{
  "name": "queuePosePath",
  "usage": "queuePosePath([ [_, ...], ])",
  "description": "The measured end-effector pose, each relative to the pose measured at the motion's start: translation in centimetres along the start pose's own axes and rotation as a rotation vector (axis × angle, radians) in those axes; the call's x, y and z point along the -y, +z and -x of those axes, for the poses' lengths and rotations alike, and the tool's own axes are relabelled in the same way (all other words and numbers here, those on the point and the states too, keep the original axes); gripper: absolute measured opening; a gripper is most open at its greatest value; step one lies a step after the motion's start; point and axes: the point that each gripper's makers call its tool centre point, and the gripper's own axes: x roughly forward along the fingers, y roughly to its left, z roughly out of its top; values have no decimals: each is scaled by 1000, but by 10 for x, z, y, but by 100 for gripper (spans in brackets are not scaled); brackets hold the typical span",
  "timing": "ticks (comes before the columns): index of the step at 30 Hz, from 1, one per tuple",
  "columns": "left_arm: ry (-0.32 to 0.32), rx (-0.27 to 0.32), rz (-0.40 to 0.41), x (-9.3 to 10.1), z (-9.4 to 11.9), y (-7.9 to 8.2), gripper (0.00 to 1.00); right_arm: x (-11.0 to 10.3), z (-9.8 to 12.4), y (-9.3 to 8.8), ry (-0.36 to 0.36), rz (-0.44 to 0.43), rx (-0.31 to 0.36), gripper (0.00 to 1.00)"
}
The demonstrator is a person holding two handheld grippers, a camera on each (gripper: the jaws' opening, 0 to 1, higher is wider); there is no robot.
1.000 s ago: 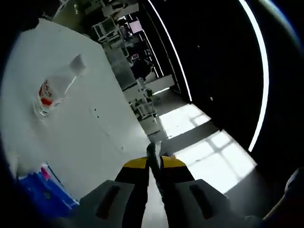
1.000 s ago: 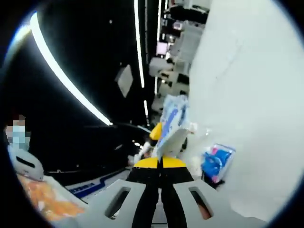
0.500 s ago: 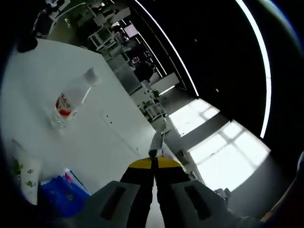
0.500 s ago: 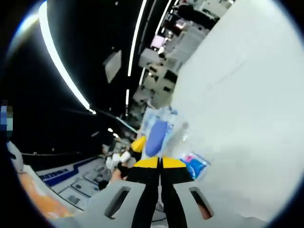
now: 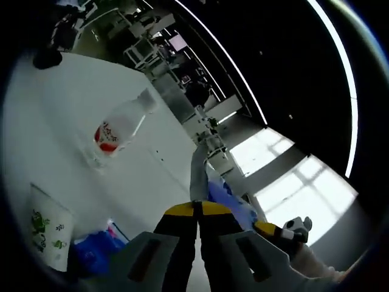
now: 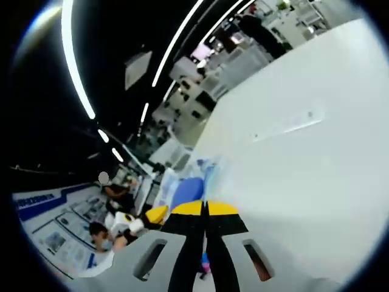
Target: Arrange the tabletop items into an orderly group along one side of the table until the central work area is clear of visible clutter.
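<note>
A clear bottle [image 5: 118, 129] with a red label lies on its side on the white worktop [image 5: 55, 97], well apart from a paper cup [image 5: 47, 226] printed in green that stands near the left gripper view's lower edge, just beside a blue packet [image 5: 97, 255]. The left gripper [image 5: 196, 204] has its fingers together on a thin grey-white sheet [image 5: 197, 173] that rises from between them; a pale blue bag [image 5: 228, 198] shows just past it, with the other gripper coming in from the right. In the right gripper view the right gripper [image 6: 205, 208] has its fingers clamped on that same bag [image 6: 185, 190], held off the worktop [image 6: 304, 158] near its edge. Both views are steeply tilted, so the hands are likely carrying these pieces toward a side of the worktop. The risk: the bag is limp and may slip or fold from the pinch, and a low swing of either hand could nudge the bottle, which would roll, or tip the cup.
</note>
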Motion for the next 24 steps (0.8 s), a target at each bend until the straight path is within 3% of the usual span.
queuePosePath([
  [5, 66, -41, -8, -22, -14, -3, 0, 12, -14, -4, -35, -3, -15, 0],
  [11, 165, -62, 22, -51, -36, -4, 0, 42, -39, -13, -111, 27, -44, 0],
  [16, 254, -127, -74, -79, -49, -5, 0, 68, -61, -34, -152, 59, -119, 0],
  [22, 305, -137, -35, -108, -54, -4, 0, 89, -88, -53, -182, 95, -174, 0],
  [24, 322, -143, -9, -119, -55, -5, 0, 97, -96, -57, -188, 62, -176, 0],
])
